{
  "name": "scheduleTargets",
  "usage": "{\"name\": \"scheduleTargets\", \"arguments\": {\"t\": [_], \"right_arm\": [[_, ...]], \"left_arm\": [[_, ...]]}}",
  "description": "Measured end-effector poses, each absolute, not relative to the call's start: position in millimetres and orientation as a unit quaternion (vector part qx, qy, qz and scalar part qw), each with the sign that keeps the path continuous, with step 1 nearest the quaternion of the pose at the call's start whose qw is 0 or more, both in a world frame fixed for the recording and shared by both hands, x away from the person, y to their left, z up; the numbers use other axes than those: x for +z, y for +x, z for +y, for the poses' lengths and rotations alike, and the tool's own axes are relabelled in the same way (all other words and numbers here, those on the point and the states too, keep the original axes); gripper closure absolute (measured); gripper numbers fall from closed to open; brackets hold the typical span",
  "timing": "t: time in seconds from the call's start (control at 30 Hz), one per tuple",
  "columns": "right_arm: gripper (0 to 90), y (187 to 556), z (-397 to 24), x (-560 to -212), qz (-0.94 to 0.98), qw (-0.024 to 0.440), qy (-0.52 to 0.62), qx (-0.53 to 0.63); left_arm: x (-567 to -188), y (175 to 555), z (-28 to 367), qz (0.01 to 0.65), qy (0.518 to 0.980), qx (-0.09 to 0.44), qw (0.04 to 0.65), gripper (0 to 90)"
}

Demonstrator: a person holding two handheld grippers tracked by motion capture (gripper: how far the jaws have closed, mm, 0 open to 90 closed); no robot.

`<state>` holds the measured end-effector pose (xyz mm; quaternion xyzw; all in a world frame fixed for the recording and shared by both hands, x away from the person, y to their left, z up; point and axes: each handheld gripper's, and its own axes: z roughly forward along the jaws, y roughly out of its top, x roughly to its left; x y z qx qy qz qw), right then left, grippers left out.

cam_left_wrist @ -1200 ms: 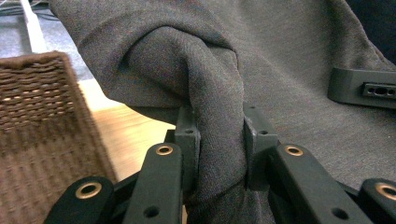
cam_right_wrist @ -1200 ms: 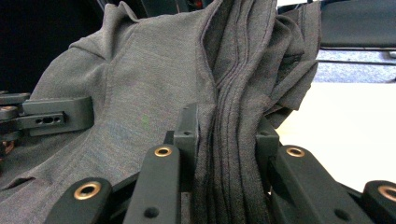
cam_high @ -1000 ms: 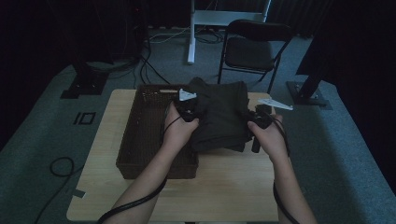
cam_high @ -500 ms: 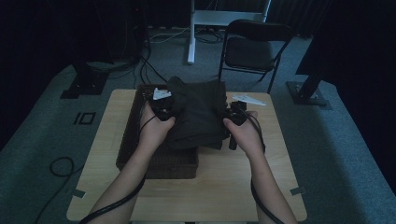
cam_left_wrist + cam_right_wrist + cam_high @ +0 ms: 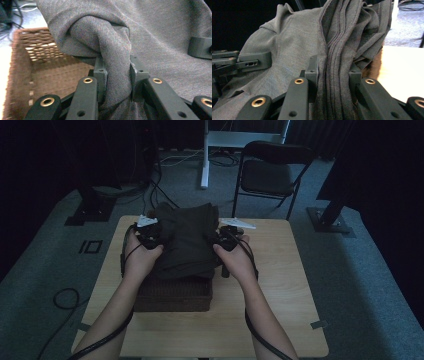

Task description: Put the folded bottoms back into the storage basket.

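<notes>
folded grey garment over wicker basket

Overhead table view; two close gripper views

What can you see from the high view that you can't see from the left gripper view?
High view alone: the wooden table, a black folding chair behind it, the person's forearms, and the right hand-held gripper at the cloth's right edge.

Left gripper view alone: close up, the left hand-held gripper pinches a bunched fold between its two jaws, and the weave inside the basket is clear.

Both: the folded grey cloth held above the brown woven basket.
</notes>
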<state>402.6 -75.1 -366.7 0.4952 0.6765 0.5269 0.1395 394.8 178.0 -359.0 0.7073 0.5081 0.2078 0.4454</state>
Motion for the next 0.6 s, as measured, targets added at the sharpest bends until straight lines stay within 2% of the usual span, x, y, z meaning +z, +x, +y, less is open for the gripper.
{"name": "scheduleTargets", "arguments": {"t": [0.27,0.6], "right_arm": [[71.1,407.8,-41.6,-365.9,0.685,0.134,0.491,0.521],[71.0,411.2,-24.5,-379.8,0.681,0.150,0.502,0.512]], "left_arm": [[-364.0,394.4,206.9,0.522,0.700,0.215,0.438,72.3],[-385.8,400.3,211.9,0.528,0.692,0.230,0.435,72.4]]}}
